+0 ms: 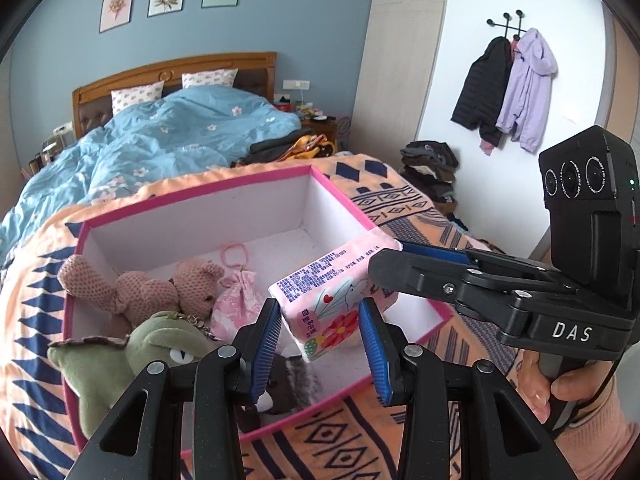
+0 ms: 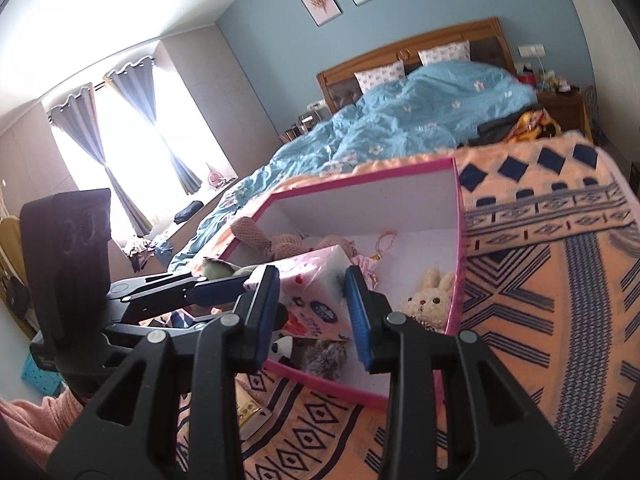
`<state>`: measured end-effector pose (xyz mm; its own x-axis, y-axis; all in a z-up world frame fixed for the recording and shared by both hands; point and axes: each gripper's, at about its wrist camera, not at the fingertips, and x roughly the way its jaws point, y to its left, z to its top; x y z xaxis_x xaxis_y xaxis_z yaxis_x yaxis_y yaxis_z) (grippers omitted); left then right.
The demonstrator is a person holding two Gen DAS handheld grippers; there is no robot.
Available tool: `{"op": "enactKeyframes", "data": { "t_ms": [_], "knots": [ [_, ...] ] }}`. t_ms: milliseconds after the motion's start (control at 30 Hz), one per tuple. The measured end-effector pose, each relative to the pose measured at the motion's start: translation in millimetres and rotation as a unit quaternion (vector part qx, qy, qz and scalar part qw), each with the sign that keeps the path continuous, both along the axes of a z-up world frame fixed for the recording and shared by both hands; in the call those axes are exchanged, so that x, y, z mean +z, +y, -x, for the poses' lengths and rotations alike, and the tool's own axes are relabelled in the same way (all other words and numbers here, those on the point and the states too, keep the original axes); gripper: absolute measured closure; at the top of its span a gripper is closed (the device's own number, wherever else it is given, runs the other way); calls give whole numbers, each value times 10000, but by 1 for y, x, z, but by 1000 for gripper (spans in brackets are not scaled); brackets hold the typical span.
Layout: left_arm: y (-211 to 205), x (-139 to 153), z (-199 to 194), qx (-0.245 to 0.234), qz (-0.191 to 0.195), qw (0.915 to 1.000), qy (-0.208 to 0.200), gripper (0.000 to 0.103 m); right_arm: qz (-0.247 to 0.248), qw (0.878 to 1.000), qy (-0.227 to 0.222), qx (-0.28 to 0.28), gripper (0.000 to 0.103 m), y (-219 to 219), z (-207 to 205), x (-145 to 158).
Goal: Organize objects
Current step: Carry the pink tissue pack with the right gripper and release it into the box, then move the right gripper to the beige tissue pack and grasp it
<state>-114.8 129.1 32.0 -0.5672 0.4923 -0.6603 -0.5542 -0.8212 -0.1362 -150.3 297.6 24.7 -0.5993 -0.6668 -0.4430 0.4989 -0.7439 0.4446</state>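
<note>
**Two claws hold one pink pack over the toy box**

We see a bedroom with a blue wall. A bed with a blue flowered quilt (image 1: 172, 132) fills the back, and a peach blanket with dark blue shapes (image 1: 404, 196) covers the near end. On that blanket sits a pink-rimmed box with white walls inside (image 1: 256, 216).

Inside the box lie a pink knitted teddy bear (image 1: 160, 284), a green soft dinosaur toy (image 1: 132, 356), a pink flowered cloth pouch (image 1: 236, 304), a grey furry toy (image 1: 288, 384) and a cream bunny toy (image 2: 428, 300).

A pink soft pack with flowers and print on it (image 1: 328, 300) hangs above the box, touching none of the toys. Our left claw (image 1: 320, 344) pinches its near end between blue pads (image 1: 266, 344). Our right claw (image 2: 312, 304) grips the other end of the same pack, and its jaws look pressed on the wrapper. In the left view the right claw (image 1: 394, 252) reaches in from the side, held by a hand (image 1: 560, 384).
</note>
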Motion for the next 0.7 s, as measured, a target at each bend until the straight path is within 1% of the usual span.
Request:
{"op": "enactKeyframes", "data": {
  "t_ms": [100, 400, 500, 533, 633, 700],
  "knots": [
    [3, -7, 9, 32, 57, 9999, -105, 63, -103, 9999, -113, -65, 66, -2, 8, -7],
    [10, -31, 31, 176, 211, 9985, -476, 63, -628, 9975, -240, -236, 65, -14, 28, -20],
    [10, -35, 34, 314, 317, 9980, -445, 63, -806, 9962, -127, -300, 65, -17, 28, -20],
    [9, -36, 35, 348, 319, 9978, -463, 61, -823, 9961, -90, -313, 65, -18, 28, -19],
    [5, -37, 36, 419, 278, 9975, -489, 60, -839, 9960, -60, -316, 65, -17, 26, -19],
    [1, -37, 35, 449, 265, 9976, -449, 58, -834, 9960, -58, -316, 65, -15, 23, -20]
  ]
}}
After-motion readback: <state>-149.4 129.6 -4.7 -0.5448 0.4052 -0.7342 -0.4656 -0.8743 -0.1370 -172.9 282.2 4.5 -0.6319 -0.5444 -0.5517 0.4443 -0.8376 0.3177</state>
